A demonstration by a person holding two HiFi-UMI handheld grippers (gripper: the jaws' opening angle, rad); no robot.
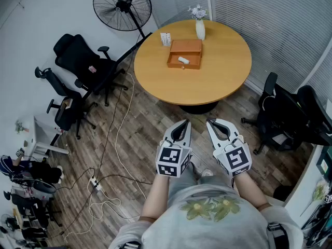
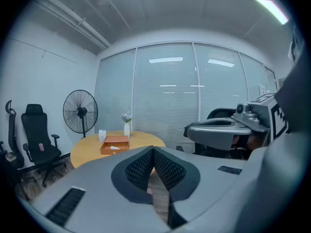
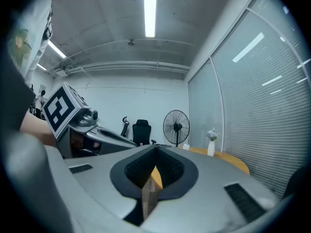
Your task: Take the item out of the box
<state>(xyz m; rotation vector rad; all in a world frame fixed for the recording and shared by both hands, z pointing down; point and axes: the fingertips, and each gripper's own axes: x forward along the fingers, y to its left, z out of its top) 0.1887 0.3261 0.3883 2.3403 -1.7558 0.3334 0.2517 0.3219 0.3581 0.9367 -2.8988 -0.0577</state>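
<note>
Orange and open-topped, the box sits on the far half of the round wooden counter. The small white item lies inside it, close to its near wall. Just behind the box stands a white vase with pale flowers. A small white pack stands to the box's left, apart from it.

Both tools are well short of the counter, held side by side over the plank floor in front of the person. The left tool has its jaws pressed together with nothing between them. The right tool is likewise closed and empty. Their tips point toward the counter's near edge. Between the tools and the box lie a strip of floor and the near half of the counter top, which rests on a dark base.

A black fan stands beyond the counter's left side. Two black chairs are parked further left. White cable snakes across the floor to a power strip. On the right, more dark chairs stand against the blinds.
</note>
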